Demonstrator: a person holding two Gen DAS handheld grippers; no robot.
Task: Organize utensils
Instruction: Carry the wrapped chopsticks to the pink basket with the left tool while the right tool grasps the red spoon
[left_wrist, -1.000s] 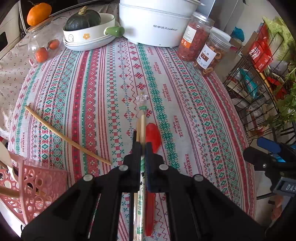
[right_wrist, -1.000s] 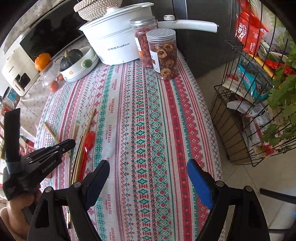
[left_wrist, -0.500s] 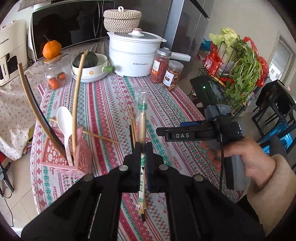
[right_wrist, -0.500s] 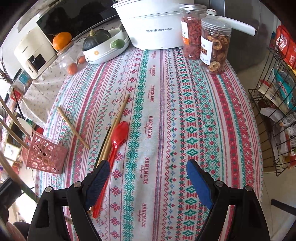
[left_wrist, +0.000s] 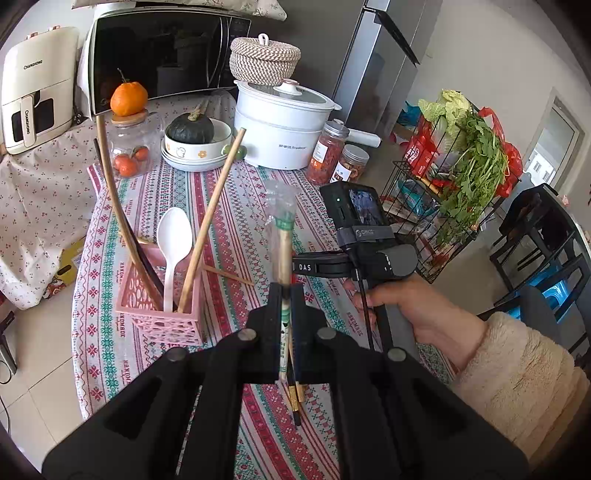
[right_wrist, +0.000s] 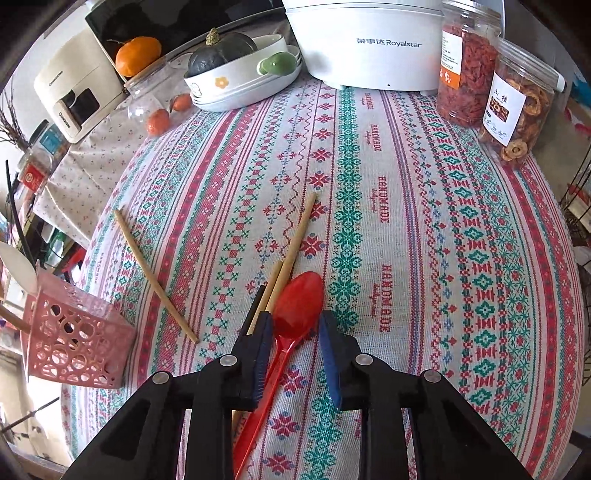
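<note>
2 grippers, 1 pink basket, 2 spoons, several loose chopsticks. Left gripper (left_wrist: 284, 295) clamped tight on a wrapped chopstick pair (left_wrist: 283, 251): pale wood in clear plastic w/ green band near the top, wrapper crinkled past the tip, held upright above the table, just right of the pink basket (left_wrist: 162, 321). Basket is perforated plastic w/ round holes, stands on the striped tablecloth (right_wrist: 406, 221) near its left edge; it holds 1 white spoon (left_wrist: 173, 236), 1 straight wooden chopstick, 1 curved wooden stick and a dark stick, all leaning. Right gripper (right_wrist: 295, 325) w/ blue pads is low over the cloth, jaws closing, red spoon (right_wrist: 299, 306) between them at the neck below the bowl; pads not pressing it yet. Red spoon is translucent plastic, lies flat, handle running back under the gripper. Touching its left side: 2 wooden chopsticks (right_wrist: 295, 243) plus 1 black one. 1 more wooden chopstick (right_wrist: 155, 277) lies apart, between those and the basket.
</note>
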